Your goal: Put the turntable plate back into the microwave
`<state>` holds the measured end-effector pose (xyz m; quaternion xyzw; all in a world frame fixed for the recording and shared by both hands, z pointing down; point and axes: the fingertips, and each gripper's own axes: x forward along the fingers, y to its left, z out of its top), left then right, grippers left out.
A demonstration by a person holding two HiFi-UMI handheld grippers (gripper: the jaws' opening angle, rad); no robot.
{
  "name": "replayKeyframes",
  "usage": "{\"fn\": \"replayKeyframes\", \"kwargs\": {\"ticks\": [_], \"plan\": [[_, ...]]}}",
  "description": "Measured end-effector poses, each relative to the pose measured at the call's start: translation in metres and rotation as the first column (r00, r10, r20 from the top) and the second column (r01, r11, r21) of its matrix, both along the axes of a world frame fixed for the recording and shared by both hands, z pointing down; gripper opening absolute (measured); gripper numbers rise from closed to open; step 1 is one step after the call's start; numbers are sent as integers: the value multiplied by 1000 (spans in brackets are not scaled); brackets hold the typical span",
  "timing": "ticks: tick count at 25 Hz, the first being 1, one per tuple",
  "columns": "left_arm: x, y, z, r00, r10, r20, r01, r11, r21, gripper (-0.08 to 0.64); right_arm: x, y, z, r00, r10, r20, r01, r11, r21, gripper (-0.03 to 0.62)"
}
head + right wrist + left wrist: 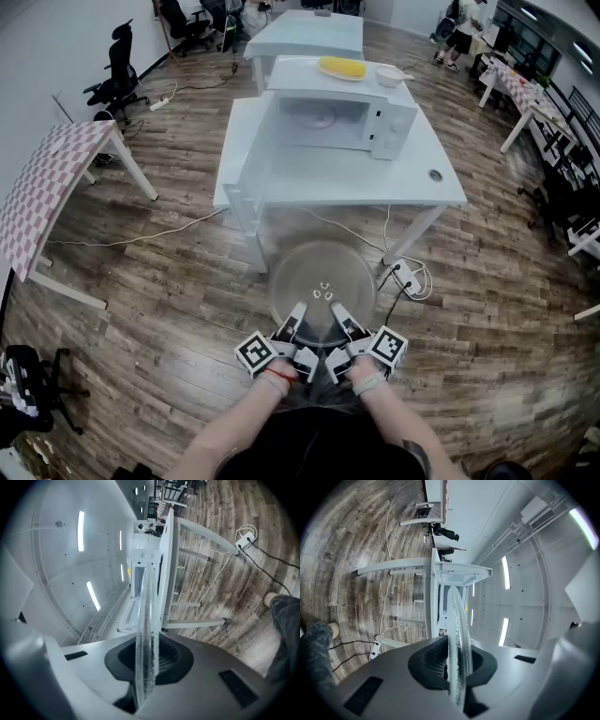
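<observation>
A clear glass turntable plate (322,279) hangs level above the wooden floor, in front of the white table (412,183). My left gripper (294,315) and right gripper (337,316) are both shut on its near rim, side by side. In the left gripper view the plate (458,634) shows edge-on between the jaws, and the right gripper view shows the plate (145,639) the same way. The white microwave (339,105) stands on the table ahead, its door (246,161) swung open to the left and its cavity (319,120) facing me.
A yellow thing on a plate (341,67) and a white bowl (391,75) rest on top of the microwave. A power strip with cables (407,274) lies on the floor by the table's right leg. A checkered table (52,183) stands left, office chairs (114,70) beyond.
</observation>
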<state>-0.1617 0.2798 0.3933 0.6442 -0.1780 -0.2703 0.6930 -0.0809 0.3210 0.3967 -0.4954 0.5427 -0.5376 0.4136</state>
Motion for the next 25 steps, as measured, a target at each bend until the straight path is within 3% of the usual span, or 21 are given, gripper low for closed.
{"fn": "replayKeyframes", "kwargs": {"ticks": [25], "plan": [[74,-95,9,994,-109,6,109,994,-21,31,77,-105,9,994,-106,24,106,994,-5,40]]}}
